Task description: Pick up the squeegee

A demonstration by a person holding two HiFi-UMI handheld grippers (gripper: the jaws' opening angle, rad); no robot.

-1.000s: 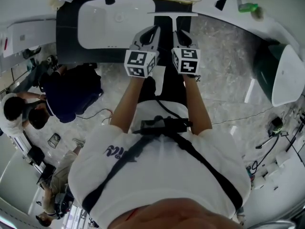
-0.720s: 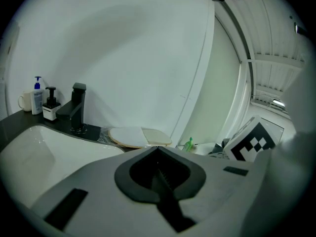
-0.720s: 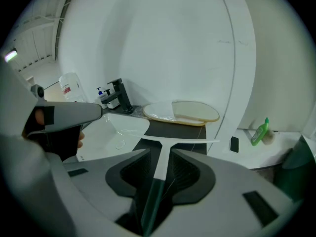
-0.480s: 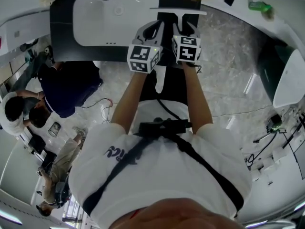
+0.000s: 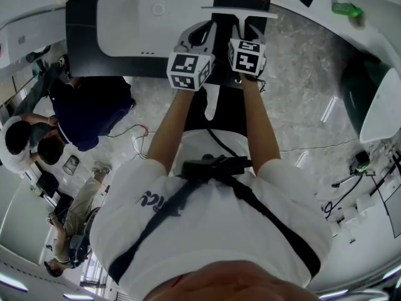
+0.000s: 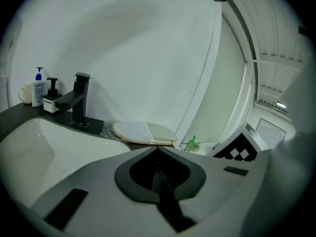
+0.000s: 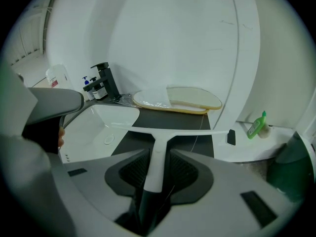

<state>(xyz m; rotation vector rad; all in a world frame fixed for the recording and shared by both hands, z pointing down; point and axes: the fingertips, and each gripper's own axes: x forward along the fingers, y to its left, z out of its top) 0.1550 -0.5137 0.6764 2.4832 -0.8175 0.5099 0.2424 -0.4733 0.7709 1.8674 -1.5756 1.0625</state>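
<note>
A white squeegee (image 5: 239, 8) lies on the black counter (image 5: 81, 42), blade far, handle pointing back at me. In the right gripper view its handle (image 7: 158, 149) runs between the two dark pads, with a thin gap on each side. My right gripper (image 5: 245, 30) straddles the handle and its jaws are closing, with the pads not pressing on it. My left gripper (image 5: 200, 35) hovers just left of it near the sink's right rim; its tips (image 6: 158, 150) meet, shut on nothing.
A white sink (image 5: 125, 17) with a black faucet (image 6: 79, 100) fills the counter's left. Soap bottles (image 6: 38, 88) stand beyond it. A wrapped oval plate (image 7: 177, 100) lies behind the squeegee. A green bottle (image 7: 256, 125) sits right. People (image 5: 25, 143) crouch on the floor, left.
Both grippers have sunk toward the counter. The right one has come over the squeegee's handle, which now lies between its jaws.
</note>
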